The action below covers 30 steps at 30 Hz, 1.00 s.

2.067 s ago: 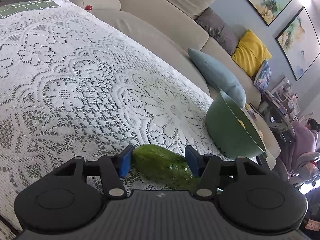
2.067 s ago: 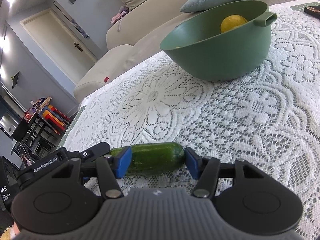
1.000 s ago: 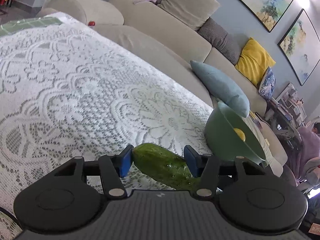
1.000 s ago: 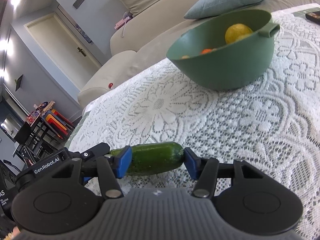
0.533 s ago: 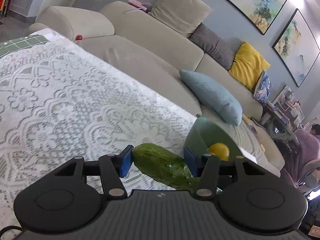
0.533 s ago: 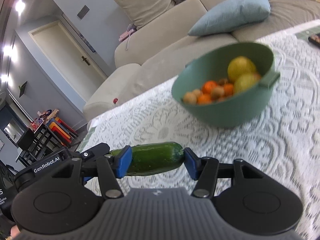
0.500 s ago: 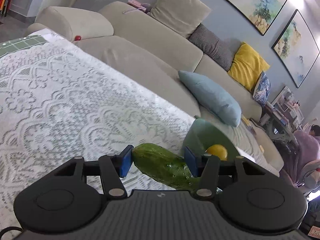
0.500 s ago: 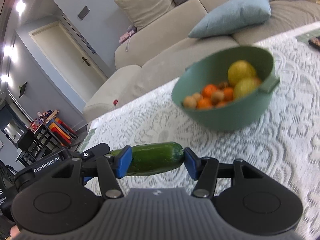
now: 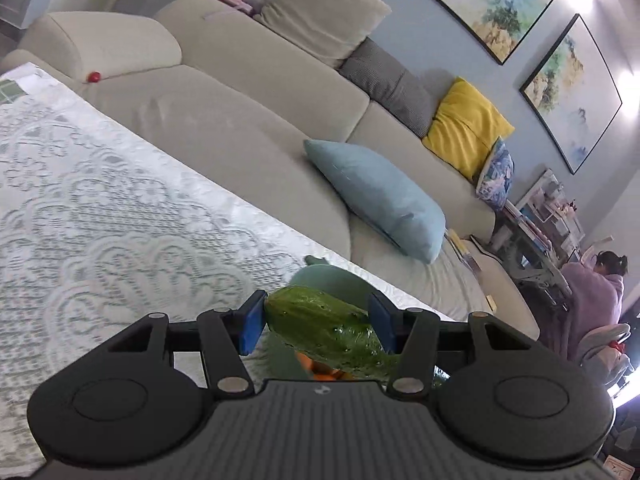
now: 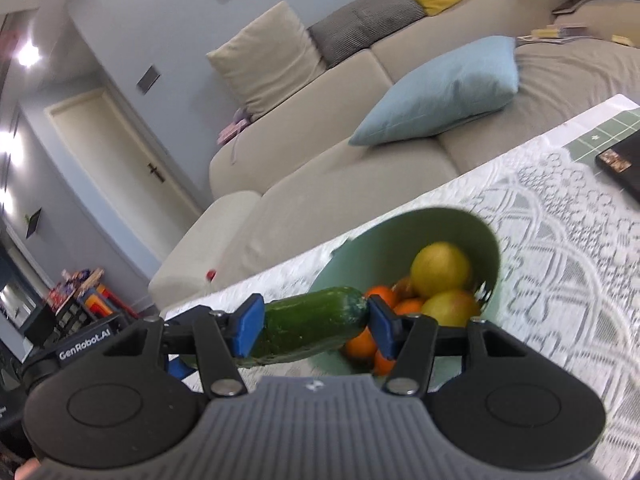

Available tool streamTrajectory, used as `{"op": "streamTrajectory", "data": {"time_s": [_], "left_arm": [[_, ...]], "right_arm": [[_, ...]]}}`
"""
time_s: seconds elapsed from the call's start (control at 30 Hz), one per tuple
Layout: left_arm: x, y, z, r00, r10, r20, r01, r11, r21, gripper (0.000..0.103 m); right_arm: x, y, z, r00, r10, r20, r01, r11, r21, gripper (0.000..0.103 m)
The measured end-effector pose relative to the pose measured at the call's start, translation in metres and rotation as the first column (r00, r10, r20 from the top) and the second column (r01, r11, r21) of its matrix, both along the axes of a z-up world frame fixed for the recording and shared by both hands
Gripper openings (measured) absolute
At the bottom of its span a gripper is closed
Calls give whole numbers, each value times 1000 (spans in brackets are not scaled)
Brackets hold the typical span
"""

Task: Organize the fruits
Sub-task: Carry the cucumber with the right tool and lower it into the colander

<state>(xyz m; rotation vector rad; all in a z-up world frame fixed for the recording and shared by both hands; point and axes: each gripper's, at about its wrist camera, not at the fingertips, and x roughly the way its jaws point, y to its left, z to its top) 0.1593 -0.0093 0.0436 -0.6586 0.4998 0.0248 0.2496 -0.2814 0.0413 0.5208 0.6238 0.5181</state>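
A cucumber [image 10: 312, 326] was held end to end by both tools: the right gripper [image 10: 316, 326] had its blue jaws closed on the cucumber's two ends, spanning its whole length, and the left gripper [image 9: 316, 322] likewise had its jaws pressed against the same cucumber [image 9: 324, 330], which lay slanted between them. The cucumber was lifted clear of the worktop. Directly beyond and below the right jaws sat a green bowl [image 10: 486, 240], holding two yellow fruits [image 10: 440, 270] and several oranges [image 10: 362, 346]; the cucumber's right end overlapped the bowl's near side in the right wrist view. In the left wrist view the bowl [image 9: 332, 276] showed just behind the jaws. A white lace tablecloth [image 9: 100, 220] covered the worktop around the bowl. Farther beyond stood a beige sofa [image 9: 240, 92] with a light blue cushion [image 10: 440, 92].
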Motion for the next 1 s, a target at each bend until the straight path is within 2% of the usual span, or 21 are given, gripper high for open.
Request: {"op": "streamTrajectory", "data": {"time_s": [0.1, 0.27, 0.43, 0.63, 0.87, 1.0], "left_arm": [[22, -4, -3, 999, -17, -32, 17, 1000, -21, 62], [49, -12, -13, 995, -53, -80, 52, 999, -15, 62], [70, -16, -27, 988, -75, -133, 75, 997, -7, 62], [82, -15, -38, 981, -98, -165, 94, 995, -35, 62], [86, -21, -38, 977, -129, -169, 133, 991, 14, 62], [88, -23, -34, 975, -140, -175, 153, 986, 64, 60]], "right_arm": [[19, -5, -1, 999, -32, -16, 32, 999, -11, 54], [48, -8, -14, 996, -71, -59, 69, 997, -28, 54], [65, -9, -31, 991, -85, -100, 78, 995, -70, 54], [75, -10, -39, 991, -87, -102, 76, 992, -99, 54], [77, -6, -43, 992, -100, -77, 88, 985, -150, 55], [77, 5, -41, 995, -93, -35, 82, 967, -241, 55]]}}
